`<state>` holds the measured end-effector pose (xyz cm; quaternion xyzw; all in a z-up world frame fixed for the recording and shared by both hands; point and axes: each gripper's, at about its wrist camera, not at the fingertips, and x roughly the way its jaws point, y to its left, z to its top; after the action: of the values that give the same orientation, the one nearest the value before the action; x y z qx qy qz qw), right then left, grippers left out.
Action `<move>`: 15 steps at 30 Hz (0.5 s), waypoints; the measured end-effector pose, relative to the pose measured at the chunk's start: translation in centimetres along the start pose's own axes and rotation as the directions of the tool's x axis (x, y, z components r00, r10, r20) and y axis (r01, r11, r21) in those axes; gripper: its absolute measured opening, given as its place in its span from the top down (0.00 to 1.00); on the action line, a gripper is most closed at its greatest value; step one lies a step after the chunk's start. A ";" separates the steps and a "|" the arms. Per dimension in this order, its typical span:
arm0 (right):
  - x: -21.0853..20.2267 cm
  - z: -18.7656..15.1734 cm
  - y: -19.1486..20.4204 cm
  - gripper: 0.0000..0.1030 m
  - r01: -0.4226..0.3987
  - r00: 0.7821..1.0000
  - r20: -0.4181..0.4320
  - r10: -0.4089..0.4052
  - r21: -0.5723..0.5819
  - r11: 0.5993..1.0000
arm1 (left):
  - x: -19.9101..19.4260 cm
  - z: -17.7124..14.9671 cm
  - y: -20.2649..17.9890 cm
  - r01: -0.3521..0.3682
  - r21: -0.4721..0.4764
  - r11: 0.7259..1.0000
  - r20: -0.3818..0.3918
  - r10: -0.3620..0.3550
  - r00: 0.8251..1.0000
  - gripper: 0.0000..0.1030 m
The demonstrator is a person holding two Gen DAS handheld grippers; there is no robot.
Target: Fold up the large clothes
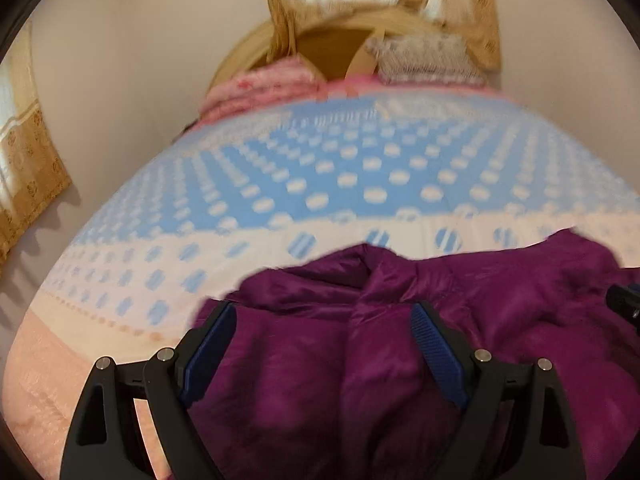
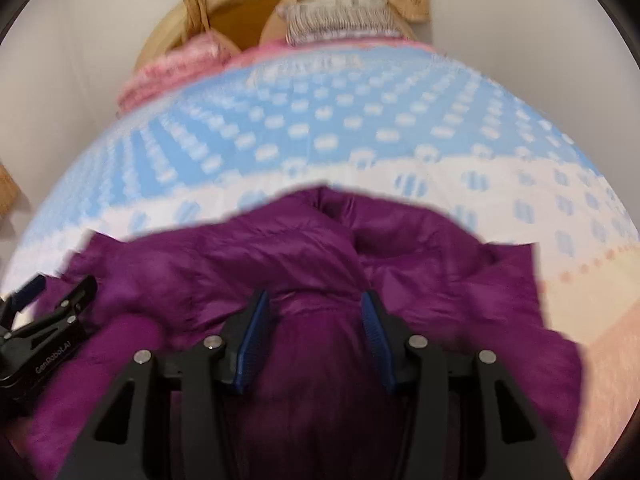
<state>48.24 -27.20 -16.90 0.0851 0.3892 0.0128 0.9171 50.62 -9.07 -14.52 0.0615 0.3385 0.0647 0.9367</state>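
A purple puffer jacket (image 1: 400,344) lies crumpled on a bed (image 1: 120,320), near the bed's front edge, on a bedspread (image 1: 340,168) patterned in blue with white dots that turns white with blue dots and then pale peach toward that edge. The left gripper (image 1: 324,344) hangs low over the left part of the jacket with its jaws spread wide; the blue pads (image 1: 212,344) stand well apart and purple fabric shows between them, but neither pad presses on it. The right gripper (image 2: 316,332) hovers over the jacket's middle fold, its jaws partly apart with a ridge of fabric in the gap between the blue pads (image 2: 252,344); whether the pads pinch the cloth or just straddle it cannot be told, as the picture is blurred. In the right wrist view the left gripper appears at the left over the jacket's left edge. At the bed's far end, against a rounded wooden headboard (image 1: 332,48), a folded pink quilt (image 1: 260,88) lies at the far left corner and a grey patterned pillow (image 1: 424,60) toward the far right. Beige curtains (image 1: 32,160) hang on the walls. No container shows in either view.
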 end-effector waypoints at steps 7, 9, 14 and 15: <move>-5.0 -6.3 5.5 0.43 -0.120 0.992 0.017 0.125 -0.192 0.974 | -4.6 -3.8 -3.1 0.037 0.115 0.993 0.047 -0.043 0.998 0.11; -4.0 -7.5 5.7 0.45 -0.095 0.995 -0.004 0.096 -0.197 0.976 | -3.6 -4.6 -3.9 0.017 0.135 0.991 0.027 -0.021 0.999 0.11; -2.3 -8.7 5.0 0.45 -0.080 0.997 -0.027 0.077 -0.161 0.984 | -0.4 -6.2 -3.5 0.013 0.090 0.996 -0.066 -0.007 0.998 0.09; -2.2 -8.9 5.0 0.45 -0.076 0.997 -0.029 0.072 -0.168 0.983 | -0.2 -6.3 -3.5 0.014 0.089 0.996 -0.070 -0.008 0.997 0.08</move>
<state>40.57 -21.21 -20.54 0.0211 0.3936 0.0808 0.9155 46.68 -12.12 -19.73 0.0992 0.3740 0.0465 0.9209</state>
